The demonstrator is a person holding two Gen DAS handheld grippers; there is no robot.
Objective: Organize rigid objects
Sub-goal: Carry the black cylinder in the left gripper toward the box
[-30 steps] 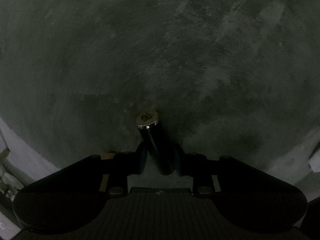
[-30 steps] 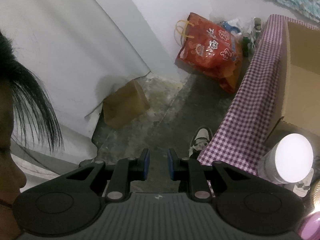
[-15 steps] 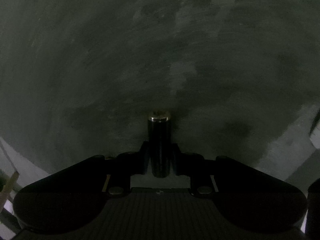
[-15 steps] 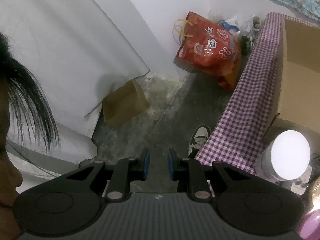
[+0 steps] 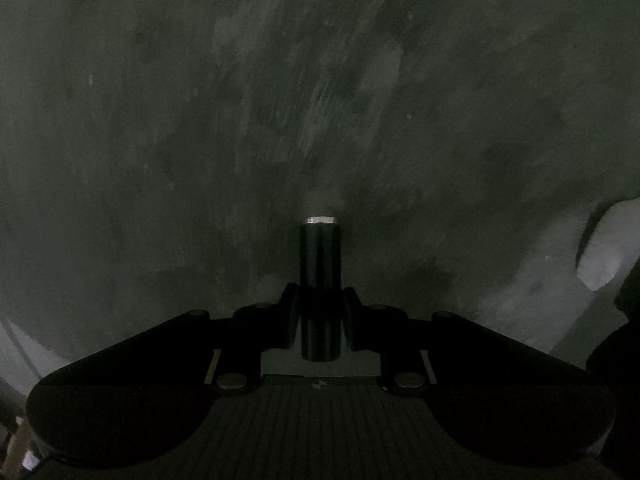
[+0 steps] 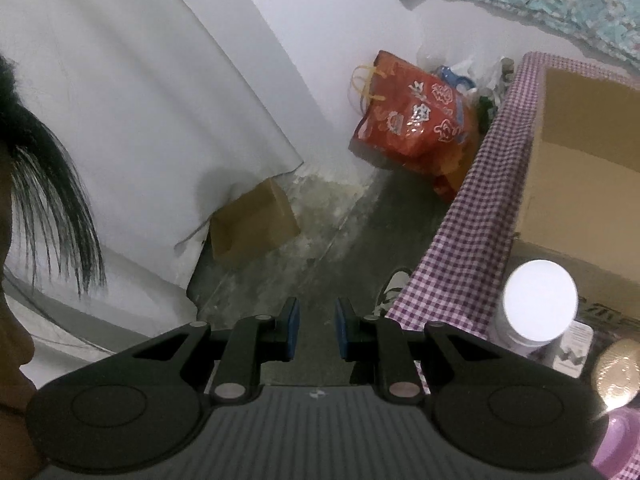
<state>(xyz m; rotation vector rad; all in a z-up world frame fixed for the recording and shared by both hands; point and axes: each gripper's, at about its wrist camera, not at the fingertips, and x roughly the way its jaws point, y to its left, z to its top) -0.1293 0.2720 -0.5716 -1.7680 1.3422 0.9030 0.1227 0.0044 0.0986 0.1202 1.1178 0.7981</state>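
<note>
Left gripper [image 5: 320, 312] clamped on a slim black cylinder with a shiny metal cap [image 5: 320, 280], held straight ahead over dark grey concrete floor [image 5: 280, 100]. Right gripper [image 6: 316, 330] empty, blue pads narrowly parted, nothing between. Right of it, a white-lidded round jar [image 6: 538, 306] on the purple-checked tabletop [image 6: 472, 240]; behind that, a brown cardboard box [image 6: 588, 168]. Farther off, a red printed bag [image 6: 416, 120] against the white wall.
</note>
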